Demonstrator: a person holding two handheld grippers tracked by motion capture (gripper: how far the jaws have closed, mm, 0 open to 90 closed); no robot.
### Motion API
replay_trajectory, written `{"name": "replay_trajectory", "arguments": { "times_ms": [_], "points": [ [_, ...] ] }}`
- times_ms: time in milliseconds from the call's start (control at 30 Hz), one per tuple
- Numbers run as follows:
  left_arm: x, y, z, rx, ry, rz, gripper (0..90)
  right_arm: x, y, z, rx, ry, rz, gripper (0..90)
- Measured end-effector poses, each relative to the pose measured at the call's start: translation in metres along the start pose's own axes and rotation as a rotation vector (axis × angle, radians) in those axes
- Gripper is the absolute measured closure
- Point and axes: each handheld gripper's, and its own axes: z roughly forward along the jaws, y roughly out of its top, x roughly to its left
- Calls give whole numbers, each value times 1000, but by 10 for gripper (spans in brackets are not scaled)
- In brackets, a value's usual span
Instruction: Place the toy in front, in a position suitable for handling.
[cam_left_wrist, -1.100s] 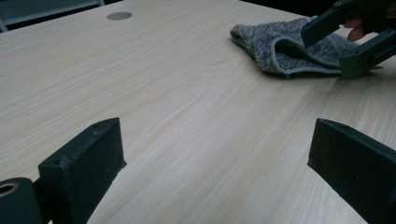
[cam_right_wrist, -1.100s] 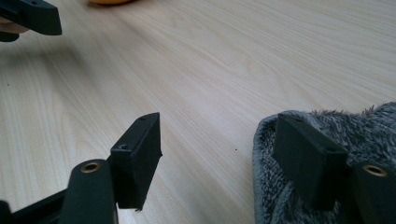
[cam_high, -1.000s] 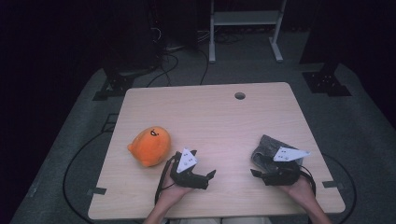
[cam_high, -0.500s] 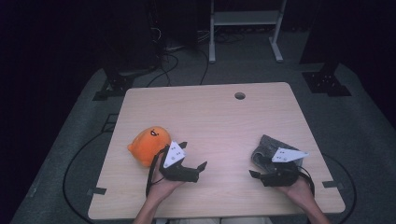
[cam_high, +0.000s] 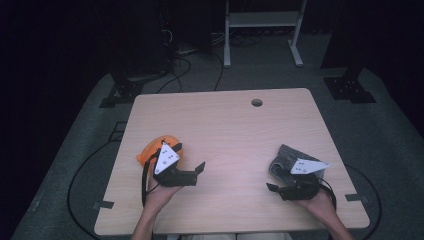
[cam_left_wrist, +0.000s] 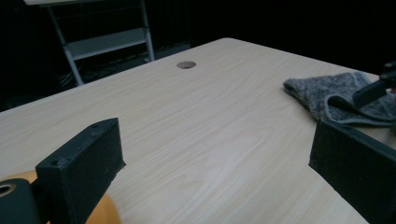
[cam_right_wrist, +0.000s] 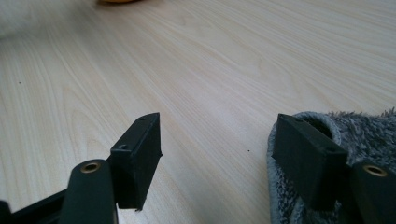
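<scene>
One orange plush toy (cam_high: 150, 151), one grey cloth (cam_high: 287, 156)

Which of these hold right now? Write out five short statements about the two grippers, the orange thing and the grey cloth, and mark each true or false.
1. The left gripper has its jaws spread open. True.
2. The grey cloth lies near the table's left edge. False: it lies at the right side, by the right gripper.
3. The orange thing sits beside the left gripper. True.
4. The right gripper is shut on the grey cloth. False: its jaws stand apart, one beside the cloth's edge and one over bare wood.
5. The table has a small round hole near its far edge. True.
</scene>
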Motion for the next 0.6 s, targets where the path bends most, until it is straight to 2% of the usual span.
{"name": "replay_trajectory", "arguments": {
  "times_ms": [33,600],
  "points": [
    [4,0,-3,1,17,1,13,0,0,0,-2,0,0,311],
    [31,0,-23,-23,102,-25,13,0,0,0,0,4,-2,311]
  ]
}}
